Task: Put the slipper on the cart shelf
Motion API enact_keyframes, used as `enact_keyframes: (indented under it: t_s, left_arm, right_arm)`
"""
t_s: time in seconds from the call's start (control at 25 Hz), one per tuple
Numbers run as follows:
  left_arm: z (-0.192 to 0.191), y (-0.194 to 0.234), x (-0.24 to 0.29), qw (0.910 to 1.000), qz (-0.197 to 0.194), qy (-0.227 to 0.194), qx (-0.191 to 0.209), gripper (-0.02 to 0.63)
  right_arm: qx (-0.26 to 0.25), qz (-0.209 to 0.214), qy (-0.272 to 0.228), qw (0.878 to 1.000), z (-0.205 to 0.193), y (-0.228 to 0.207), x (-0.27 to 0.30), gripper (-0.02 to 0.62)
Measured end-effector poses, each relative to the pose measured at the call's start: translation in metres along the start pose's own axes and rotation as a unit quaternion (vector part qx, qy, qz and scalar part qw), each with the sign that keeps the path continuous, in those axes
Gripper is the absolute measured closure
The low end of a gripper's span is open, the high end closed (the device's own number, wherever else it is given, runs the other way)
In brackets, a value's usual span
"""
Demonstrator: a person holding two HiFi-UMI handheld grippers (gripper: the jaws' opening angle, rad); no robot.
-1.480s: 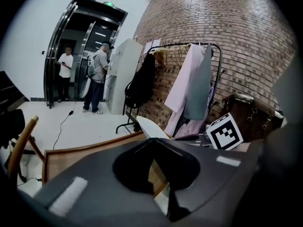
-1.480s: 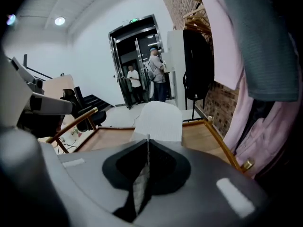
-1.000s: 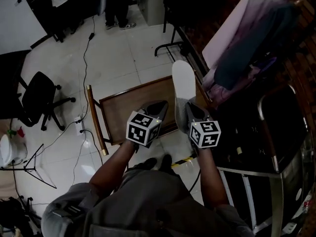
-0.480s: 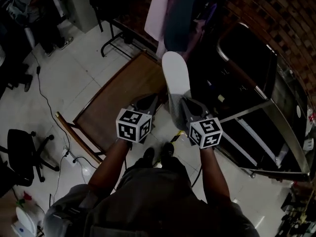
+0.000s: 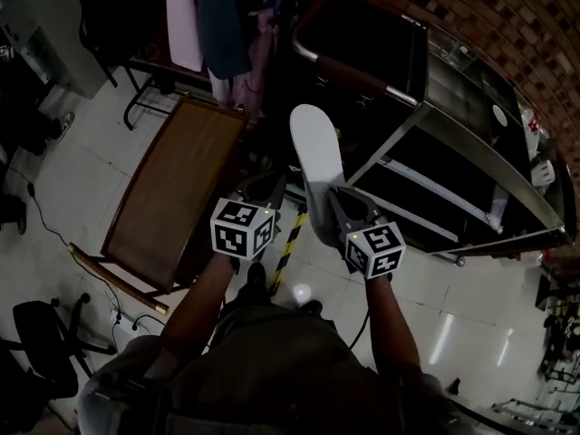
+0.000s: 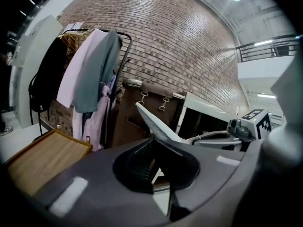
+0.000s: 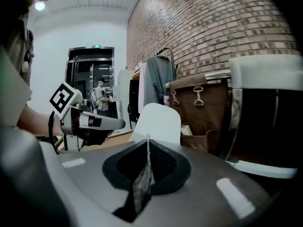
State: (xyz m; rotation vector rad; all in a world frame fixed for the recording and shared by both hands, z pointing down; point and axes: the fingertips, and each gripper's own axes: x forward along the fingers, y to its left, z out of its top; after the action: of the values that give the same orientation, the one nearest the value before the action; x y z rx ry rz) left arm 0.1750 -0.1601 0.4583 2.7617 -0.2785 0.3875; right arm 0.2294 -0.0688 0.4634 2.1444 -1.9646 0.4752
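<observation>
A white slipper (image 5: 315,148) sticks forward, sole up, with my right gripper (image 5: 328,198) shut on its heel edge. In the right gripper view the pads pinch a thin flap of the slipper (image 7: 158,119) at the right gripper (image 7: 147,145). The slipper's toe points at the metal cart (image 5: 399,139), whose dark shelves lie just ahead and to the right. My left gripper (image 5: 267,184) hovers beside the slipper, apart from it. Its jaws stand together with only a thin slit and nothing between them. From the left gripper view the slipper (image 6: 154,122) shows ahead on the right.
A low wooden table (image 5: 168,198) stands on the left. A rack of hanging clothes (image 5: 213,25) is behind it. A brown bag (image 7: 199,103) hangs by the cart. Striped floor tape (image 5: 290,243) lies below the grippers. An office chair (image 5: 41,361) is at bottom left.
The view has swung right, from the wooden table toward the cart. Both grippers and the held slipper moved with it; the slipper's toe now points at the cart.
</observation>
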Motion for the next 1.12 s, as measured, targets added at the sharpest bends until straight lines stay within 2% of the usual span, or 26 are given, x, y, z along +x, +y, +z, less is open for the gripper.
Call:
enact_keyframes:
  t_s: [0.4, 0.6, 0.76, 1.12]
  left_arm:
    - [-0.043, -0.168, 0.048, 0.9971, -0.046, 0.035, 0.049, 0.598]
    - [-0.059, -0.252, 0.078, 0.9935, -0.079, 0.05, 0.065, 0.598]
    - [-0.064, -0.296, 0.108, 0.9886, -0.108, 0.065, 0.082, 0.598]
    - [-0.072, -0.376, 0.203, 0.9737, -0.185, 0.086, 0.101, 0.598]
  right_arm:
    - [0.046, -0.064, -0.026, 0.997, -0.06, -0.089, -0.153, 0.584]
    - [0.072, -0.114, -0.026, 0.991, -0.094, -0.148, -0.227, 0.584]
    - [0.093, -0.169, -0.022, 0.981, -0.115, -0.193, -0.267, 0.584]
    - [0.133, -0.25, -0.014, 0.959, -0.142, -0.29, -0.321, 0.584]
